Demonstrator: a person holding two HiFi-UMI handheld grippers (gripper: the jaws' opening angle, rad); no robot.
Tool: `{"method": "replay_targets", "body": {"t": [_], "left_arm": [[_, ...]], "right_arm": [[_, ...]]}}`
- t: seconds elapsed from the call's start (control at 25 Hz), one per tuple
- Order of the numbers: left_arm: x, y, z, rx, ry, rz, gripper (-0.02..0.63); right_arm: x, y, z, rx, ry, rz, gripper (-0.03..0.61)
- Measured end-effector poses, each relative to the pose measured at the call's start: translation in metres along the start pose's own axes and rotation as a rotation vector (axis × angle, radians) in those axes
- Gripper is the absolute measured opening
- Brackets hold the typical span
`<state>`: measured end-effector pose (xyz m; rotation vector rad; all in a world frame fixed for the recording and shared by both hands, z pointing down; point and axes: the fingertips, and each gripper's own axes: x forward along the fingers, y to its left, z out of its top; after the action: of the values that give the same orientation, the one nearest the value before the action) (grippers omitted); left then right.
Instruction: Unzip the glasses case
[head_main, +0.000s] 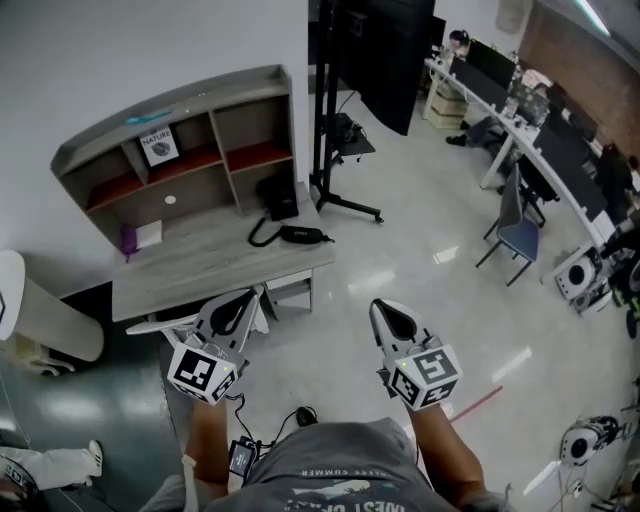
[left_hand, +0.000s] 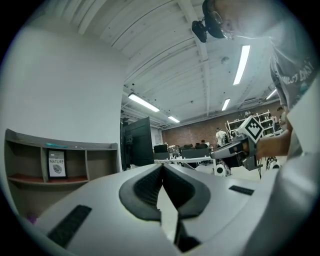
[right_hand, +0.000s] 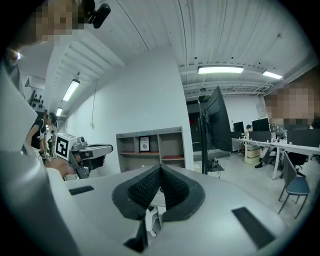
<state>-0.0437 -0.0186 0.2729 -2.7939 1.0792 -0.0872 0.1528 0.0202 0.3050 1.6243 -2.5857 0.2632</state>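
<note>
A small black elongated case (head_main: 303, 234) with a looped black cord lies near the right end of the grey desk (head_main: 200, 265), and a taller black object (head_main: 277, 196) stands behind it. I cannot make out a zipper from here. My left gripper (head_main: 250, 294) is over the desk's front edge, shut and empty, short of the case. My right gripper (head_main: 381, 306) hangs over the floor to the right of the desk, also shut and empty. In the left gripper view the pads (left_hand: 150, 186) meet. In the right gripper view the pads (right_hand: 146, 189) meet too, pointing toward the shelf unit (right_hand: 155, 146).
A grey shelf unit (head_main: 180, 130) stands on the desk's back with a framed print (head_main: 158, 145) and a purple item (head_main: 128, 240). A black screen stand (head_main: 335, 130) rises right of the desk. Long desks with people and a blue chair (head_main: 520, 236) fill the far right.
</note>
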Motion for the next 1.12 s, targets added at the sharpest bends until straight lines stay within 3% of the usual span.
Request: {"method": "replay_targets", "body": {"t": [0.48,0.88,1.12], "left_arm": [[-0.031,0.055,-0.005,-0.034,-0.032,0.082,0.0],[-0.023,0.099,-0.022,-0.041,0.002,0.175,0.0],[0.012,0.133,-0.043,-0.078,0.05,0.22,0.0]], "right_arm": [[0.072,0.028,0.009,-0.08,0.045,0.07,0.012],[0.166,0.012,-0.004,-0.113,0.086,0.157,0.012],[0.231,-0.025,-0.02,-0.144,0.158,0.19,0.012]]}}
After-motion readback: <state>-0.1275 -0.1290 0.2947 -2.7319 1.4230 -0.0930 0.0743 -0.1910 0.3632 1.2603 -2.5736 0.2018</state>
